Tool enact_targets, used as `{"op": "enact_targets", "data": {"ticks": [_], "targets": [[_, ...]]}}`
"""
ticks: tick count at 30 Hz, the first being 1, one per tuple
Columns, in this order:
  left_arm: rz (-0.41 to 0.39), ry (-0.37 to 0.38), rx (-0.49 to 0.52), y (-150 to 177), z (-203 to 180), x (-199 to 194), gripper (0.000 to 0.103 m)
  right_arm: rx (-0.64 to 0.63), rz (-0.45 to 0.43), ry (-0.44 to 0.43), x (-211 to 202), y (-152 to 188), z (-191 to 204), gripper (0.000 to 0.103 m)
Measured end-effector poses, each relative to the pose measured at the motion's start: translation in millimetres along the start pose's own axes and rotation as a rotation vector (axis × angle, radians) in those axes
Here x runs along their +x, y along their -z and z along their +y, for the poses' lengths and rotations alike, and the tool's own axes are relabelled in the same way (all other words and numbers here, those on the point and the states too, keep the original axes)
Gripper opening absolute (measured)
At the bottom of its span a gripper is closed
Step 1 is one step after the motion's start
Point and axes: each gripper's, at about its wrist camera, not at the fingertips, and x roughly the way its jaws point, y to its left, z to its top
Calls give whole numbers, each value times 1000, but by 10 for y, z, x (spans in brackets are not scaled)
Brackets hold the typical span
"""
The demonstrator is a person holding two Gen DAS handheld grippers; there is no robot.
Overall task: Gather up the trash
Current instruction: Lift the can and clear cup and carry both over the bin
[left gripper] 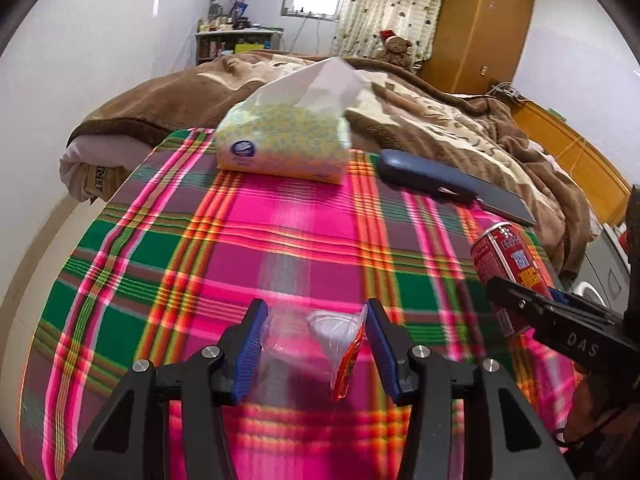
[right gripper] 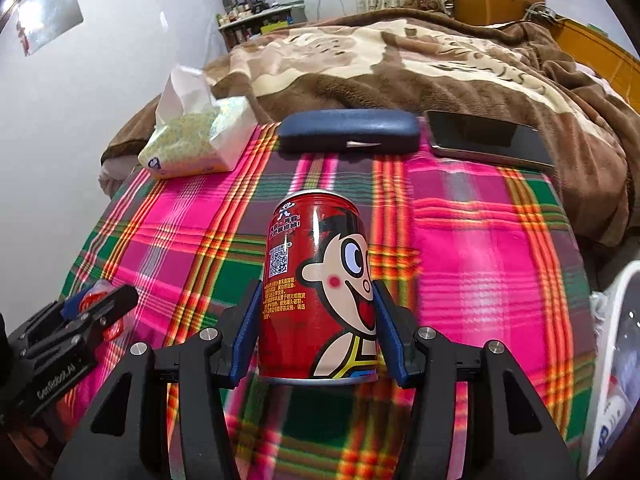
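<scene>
My left gripper (left gripper: 316,320) is shut on a clear plastic cup (left gripper: 296,344) with a red peel-off lid (left gripper: 348,360) hanging at its right side, held just above the plaid cloth (left gripper: 200,260). My right gripper (right gripper: 318,292) is shut on an upright red drink can (right gripper: 316,248) with a cartoon face, its base lifted off the cloth. In the left wrist view the can (left gripper: 504,252) and the right gripper (left gripper: 520,300) appear at the right edge. In the right wrist view the left gripper (right gripper: 100,304) shows at the lower left.
A tissue pack (left gripper: 284,144), a blue glasses case (left gripper: 424,176) and a dark phone (right gripper: 488,136) lie along the cloth's far edge. Behind them is a brown blanket (right gripper: 400,64). A white container (right gripper: 616,360) with things inside stands at the right.
</scene>
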Motion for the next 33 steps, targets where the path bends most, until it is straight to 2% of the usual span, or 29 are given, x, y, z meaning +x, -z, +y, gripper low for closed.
{"op": "enact_targets", "data": {"ticks": [15,24,33], "targets": [[-51,81,129,218,-934,-543,50,80,-84,40,-628,242,-608,54],[-57,151,208,356,-1576,-690,50,140,-130,74,-969,405,-1051,54],[-54,225,281,482,-2269,-723,50,195,-168,147,-1298,580,-1538,54]]}}
